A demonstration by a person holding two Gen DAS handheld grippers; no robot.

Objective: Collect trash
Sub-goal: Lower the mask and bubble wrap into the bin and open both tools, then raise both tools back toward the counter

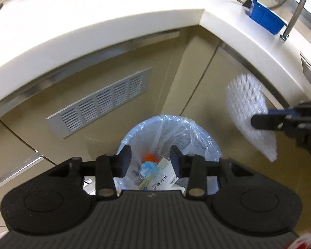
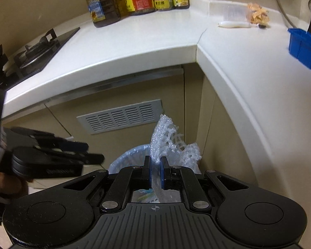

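Right gripper (image 2: 155,171) pinched nearly closed on foam net (image 2: 165,141), held up right of the bin (image 1: 205,139), below the surface (image 1: 93,25) edge. Left gripper (image 1: 151,159) spread wide and empty, directly above the bin mouth. Bin lined with a bag, against the cabinet corner, holding a box (image 1: 157,180) and mask (image 1: 148,167). Free air between net and bin rim.

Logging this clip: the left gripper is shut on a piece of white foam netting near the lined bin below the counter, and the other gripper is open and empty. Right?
Not quite. The right gripper is shut on the foam netting, as the right wrist view shows. The left gripper is the open, empty one, over the lined bin below the counter.
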